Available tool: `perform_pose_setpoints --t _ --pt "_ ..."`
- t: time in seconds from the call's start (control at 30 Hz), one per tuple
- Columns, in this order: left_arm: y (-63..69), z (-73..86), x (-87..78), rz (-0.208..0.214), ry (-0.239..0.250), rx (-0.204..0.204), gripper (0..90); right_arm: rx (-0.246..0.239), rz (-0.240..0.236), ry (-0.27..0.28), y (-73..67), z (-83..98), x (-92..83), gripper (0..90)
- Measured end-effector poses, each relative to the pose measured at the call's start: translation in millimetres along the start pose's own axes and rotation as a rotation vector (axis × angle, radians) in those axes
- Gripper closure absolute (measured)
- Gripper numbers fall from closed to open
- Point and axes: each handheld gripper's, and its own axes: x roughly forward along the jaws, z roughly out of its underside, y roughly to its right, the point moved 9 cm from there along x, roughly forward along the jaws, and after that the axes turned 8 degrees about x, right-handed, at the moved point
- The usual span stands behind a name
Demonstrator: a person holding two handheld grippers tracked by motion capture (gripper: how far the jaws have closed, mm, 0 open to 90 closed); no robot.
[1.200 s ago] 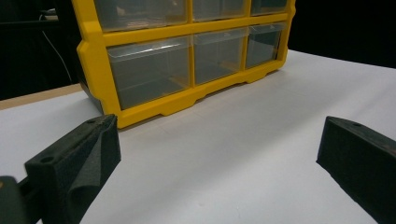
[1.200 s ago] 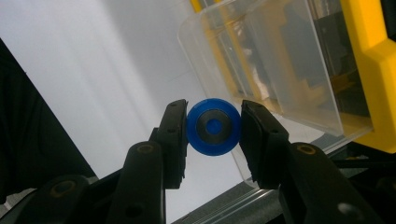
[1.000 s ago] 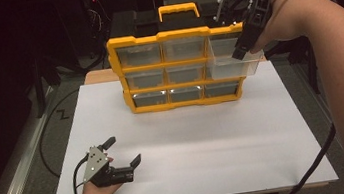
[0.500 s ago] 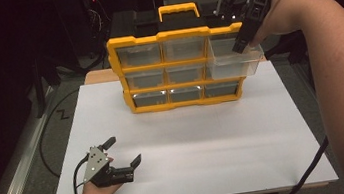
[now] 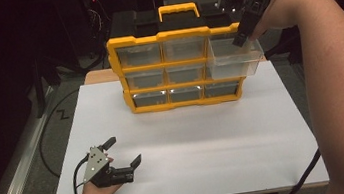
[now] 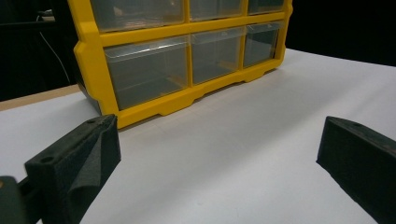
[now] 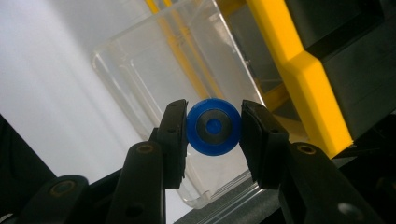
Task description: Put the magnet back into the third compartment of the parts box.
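We find the right gripper (image 7: pixel 213 130) clamped on a small blue disc (image 7: pixel 213 127) with a grey centre, one jaw on each side of its rim, held directly above the pulled-out clear drawer (image 5: pixel 233 59) at the top right of the yellow organizer (image 5: pixel 181 68). The left gripper (image 5: pixel 123 154) rests on the white table (image 5: pixel 205 138) near the front edge, jaws spread wide and empty, well apart from the organizer. In our judgement the step in hand is depositing the disc. To do it well, we advise lowering the disc inside the drawer walls before releasing, keeping the jaws clear of the thin plastic rim, and opening slowly so the disc does not bounce or roll out.
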Motion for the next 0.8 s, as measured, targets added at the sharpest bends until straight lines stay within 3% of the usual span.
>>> perform_pose_setpoints --t 0.8 --pt "0.6 0.1 0.2 0.002 0.001 0.004 0.2 -0.004 0.019 -0.005 -1.0 -14.3 14.2 65.0"
